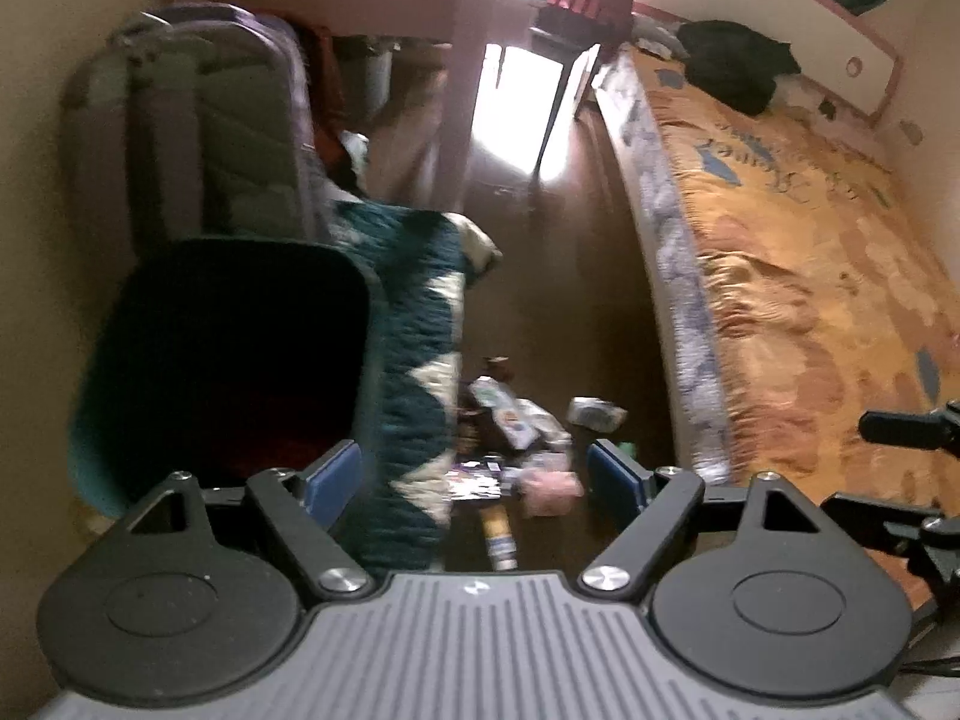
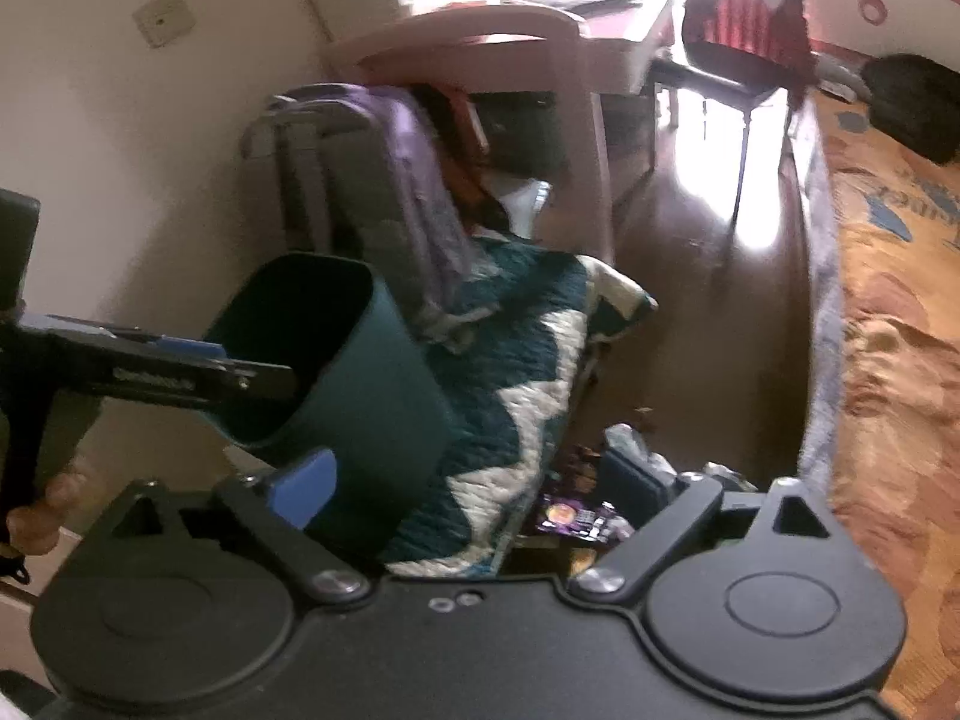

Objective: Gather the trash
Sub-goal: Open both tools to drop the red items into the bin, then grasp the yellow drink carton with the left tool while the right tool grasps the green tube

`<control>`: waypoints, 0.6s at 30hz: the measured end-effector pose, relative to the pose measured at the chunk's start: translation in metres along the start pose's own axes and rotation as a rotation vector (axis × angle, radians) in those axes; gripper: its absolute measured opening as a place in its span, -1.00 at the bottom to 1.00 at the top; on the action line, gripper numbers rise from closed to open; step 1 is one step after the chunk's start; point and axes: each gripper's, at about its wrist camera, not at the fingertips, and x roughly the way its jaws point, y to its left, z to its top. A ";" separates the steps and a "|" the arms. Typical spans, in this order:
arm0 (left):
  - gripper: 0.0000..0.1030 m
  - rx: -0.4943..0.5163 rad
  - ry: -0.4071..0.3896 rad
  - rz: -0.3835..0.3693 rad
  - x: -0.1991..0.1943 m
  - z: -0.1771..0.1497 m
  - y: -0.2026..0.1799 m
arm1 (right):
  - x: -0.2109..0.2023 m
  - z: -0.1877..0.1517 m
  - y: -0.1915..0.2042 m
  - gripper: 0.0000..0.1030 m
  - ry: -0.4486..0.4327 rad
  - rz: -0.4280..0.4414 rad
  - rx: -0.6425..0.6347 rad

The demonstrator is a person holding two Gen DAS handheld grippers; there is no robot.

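A dark green trash bin [image 1: 228,360] stands open-topped by the wall; the right wrist view shows it too [image 2: 360,372]. Litter lies on the wooden floor between the quilt and the bed: pale wrappers [image 1: 522,420], a crumpled pink piece [image 1: 549,489], a tube [image 1: 498,534] and a purple packet [image 2: 579,519]. My left gripper [image 1: 474,474] hangs open above the quilt's edge and the litter, with nothing between its blue pads [image 1: 336,474]. My right gripper [image 2: 468,480] is open and empty beside the bin. In the right wrist view the left gripper's fingers [image 2: 198,369] reach over the bin's mouth.
A teal and white zigzag quilt [image 1: 420,360] lies bunched on the floor against the bin. A bed with an orange cover [image 1: 810,270] fills the right side. A grey and purple bag [image 1: 210,120], a pink desk [image 2: 480,42] and a chair [image 2: 720,72] stand beyond.
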 end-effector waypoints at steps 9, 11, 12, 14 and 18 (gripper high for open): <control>0.65 -0.077 0.056 -0.024 0.083 -0.025 -0.072 | 0.020 -0.032 -0.094 1.00 0.041 -0.015 -0.019; 0.65 -0.081 0.077 -0.020 0.112 -0.033 -0.084 | 0.035 -0.041 -0.114 1.00 0.056 -0.016 -0.013; 0.65 -0.081 0.089 -0.016 0.125 -0.037 -0.088 | 0.044 -0.044 -0.125 1.00 0.061 -0.018 -0.005; 0.65 -0.083 0.117 -0.006 0.156 -0.045 -0.095 | 0.064 -0.052 -0.144 1.00 0.069 -0.020 0.020; 0.65 -0.078 0.171 0.022 0.219 -0.067 -0.097 | 0.113 -0.072 -0.183 1.00 0.096 -0.054 0.076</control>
